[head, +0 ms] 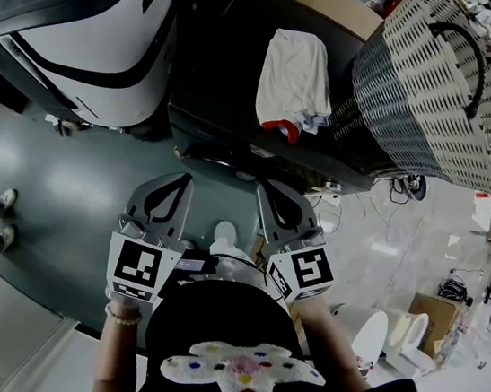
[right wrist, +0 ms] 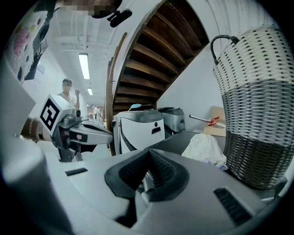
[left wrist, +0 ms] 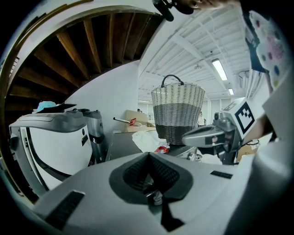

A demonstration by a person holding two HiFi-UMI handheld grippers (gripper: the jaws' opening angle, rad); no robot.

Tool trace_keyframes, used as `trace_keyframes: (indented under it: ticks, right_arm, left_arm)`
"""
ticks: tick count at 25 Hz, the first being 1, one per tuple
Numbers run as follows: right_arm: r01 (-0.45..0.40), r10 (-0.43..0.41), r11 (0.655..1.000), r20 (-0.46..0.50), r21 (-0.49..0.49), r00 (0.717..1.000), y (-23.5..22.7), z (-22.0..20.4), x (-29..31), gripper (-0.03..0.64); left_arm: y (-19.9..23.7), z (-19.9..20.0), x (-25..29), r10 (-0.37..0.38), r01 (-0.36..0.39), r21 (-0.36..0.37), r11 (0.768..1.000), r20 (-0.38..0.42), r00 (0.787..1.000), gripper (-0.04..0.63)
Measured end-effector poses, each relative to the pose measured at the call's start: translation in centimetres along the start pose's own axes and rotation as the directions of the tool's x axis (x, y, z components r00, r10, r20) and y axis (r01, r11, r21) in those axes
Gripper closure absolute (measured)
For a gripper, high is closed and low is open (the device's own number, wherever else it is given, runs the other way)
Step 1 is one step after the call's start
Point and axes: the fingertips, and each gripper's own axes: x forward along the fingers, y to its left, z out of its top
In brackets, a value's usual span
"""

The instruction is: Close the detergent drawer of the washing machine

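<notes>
Left gripper (head: 172,187) and right gripper (head: 274,191) are clenched, empty. They hang side by side, apart from the cloth (head: 294,75) and basket (head: 428,74).

The basket (head: 432,74) is woven white with black flecks above a dark grey band. The cloth (head: 294,73) is white with a red edge, on a black counter (head: 211,78). The floor (head: 35,184) is dark green.

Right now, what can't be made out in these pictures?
- Detergent drawer: in no view; the dark unit's front is lost in shadow, head view.
- Woven basket's contents: hidden by its own wall, both gripper views.
- Red-edged item: mostly covered by the white cloth, head view.
</notes>
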Motion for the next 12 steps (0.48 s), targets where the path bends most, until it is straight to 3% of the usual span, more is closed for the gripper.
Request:
trace_keyframes:
  ticks: [12]
  right_arm:
    - [0.001,-0.001,1.000,-0.003,0.001,1.000,-0.09,0.00,-0.02,0.612]
  left_arm:
    - [0.04,-0.10,0.00,0.001,-0.001,-0.006,1.000,-0.003,1.000,0.584]
